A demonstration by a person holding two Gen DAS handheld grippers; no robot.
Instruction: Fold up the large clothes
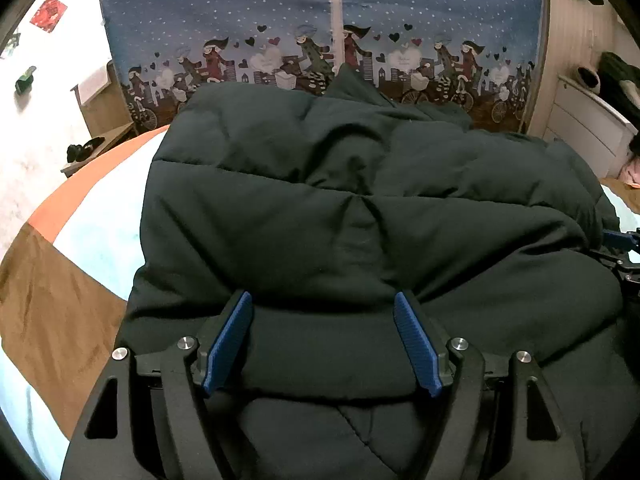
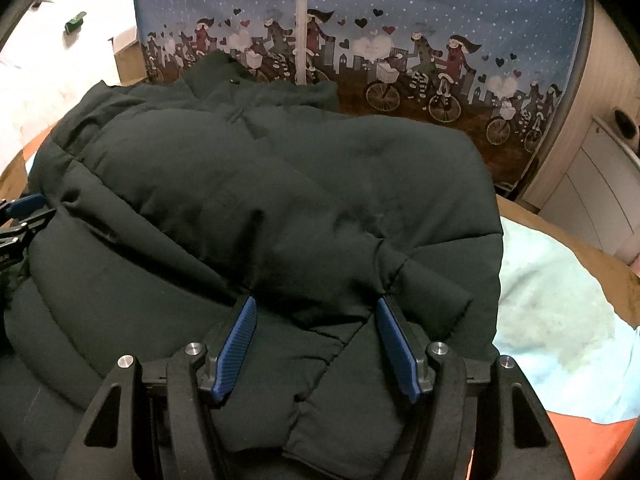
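A dark green quilted puffer jacket (image 1: pixel 360 184) lies bunched on the bed and fills most of both views. My left gripper (image 1: pixel 323 296) points down at its near edge, and a thick folded roll of the padding is pinched between the blue pads (image 1: pixel 230 340), with creases running out from the fingertips. My right gripper (image 2: pixel 315 299) grips the jacket (image 2: pixel 280 184) the same way, closer to the jacket's right side, with a folded flap bunched between its pads (image 2: pixel 396 344). Each gripper shows at the edge of the other's view: the right gripper (image 1: pixel 624 248) and the left gripper (image 2: pixel 24 208).
The jacket rests on a bedspread (image 1: pixel 80 240) of pale blue, orange and brown patches. Behind the bed hangs a blue curtain (image 1: pixel 320 20) printed with cyclists and hearts. White drawers (image 1: pixel 580 128) stand at the right and a low wooden table (image 1: pixel 100 144) at the left.
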